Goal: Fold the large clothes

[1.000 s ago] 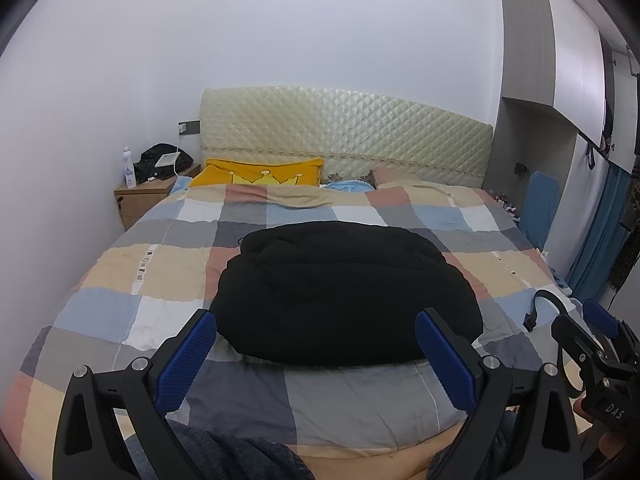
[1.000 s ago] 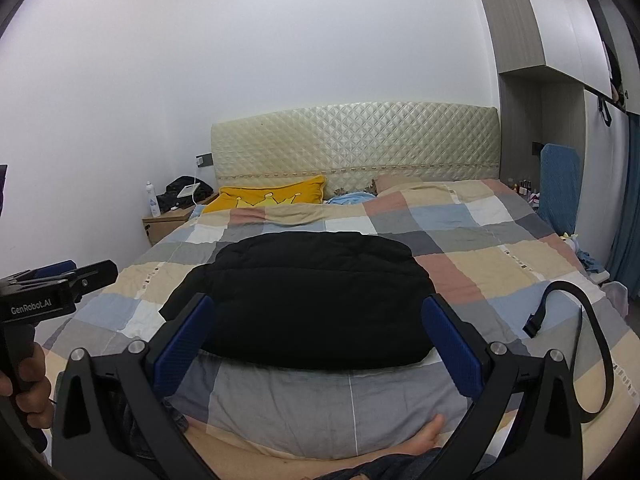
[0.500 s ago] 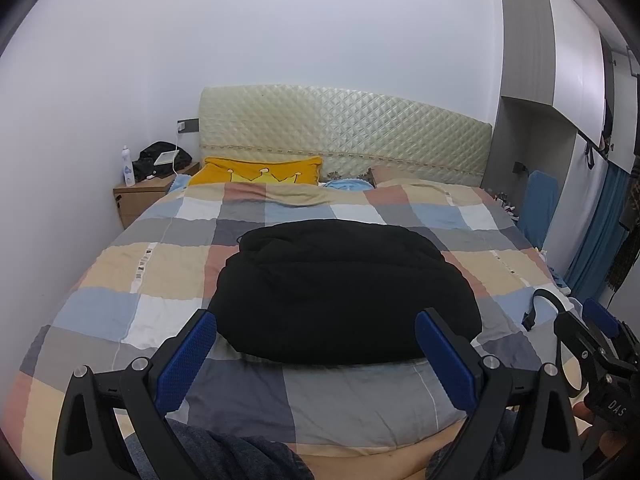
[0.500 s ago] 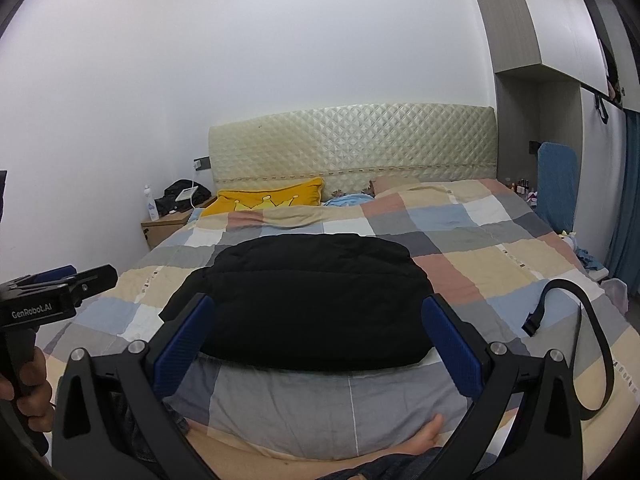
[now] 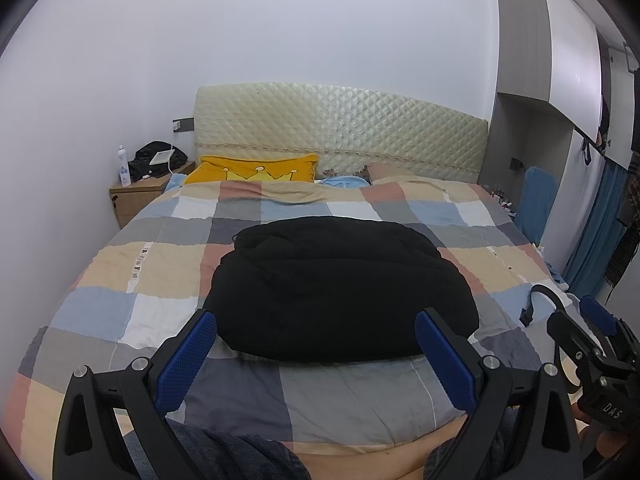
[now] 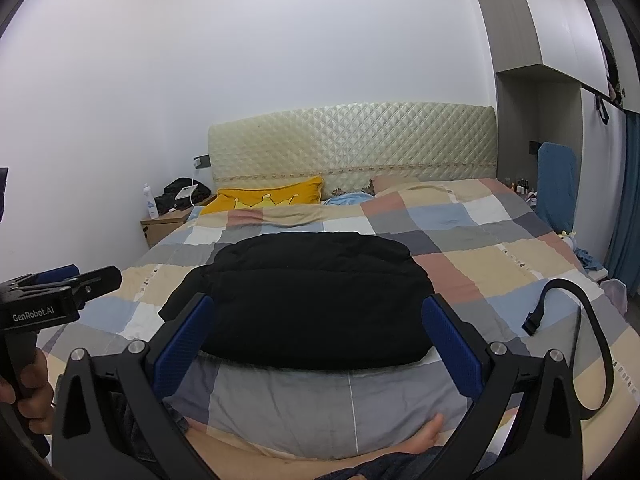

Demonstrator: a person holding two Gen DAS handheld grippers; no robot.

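Observation:
A large black garment [image 5: 340,288] lies folded in a thick bundle in the middle of the checked bedspread [image 5: 120,264]; it also shows in the right wrist view [image 6: 312,300]. My left gripper [image 5: 316,356] is open and empty, held above the foot of the bed, short of the garment's near edge. My right gripper [image 6: 316,344] is open and empty at about the same distance. Each gripper shows at the edge of the other's view: the right one [image 5: 592,344] and the left one [image 6: 60,284].
A yellow pillow [image 5: 256,170] and a quilted headboard [image 5: 340,128] are at the far end. A nightstand [image 5: 140,192] with a bottle and dark items stands far left. A black strap [image 6: 580,340] lies on the bed's right near corner. Wardrobe and blue curtain stand right.
Both views have shifted very slightly; the garment lies unchanged and both grippers stay open.

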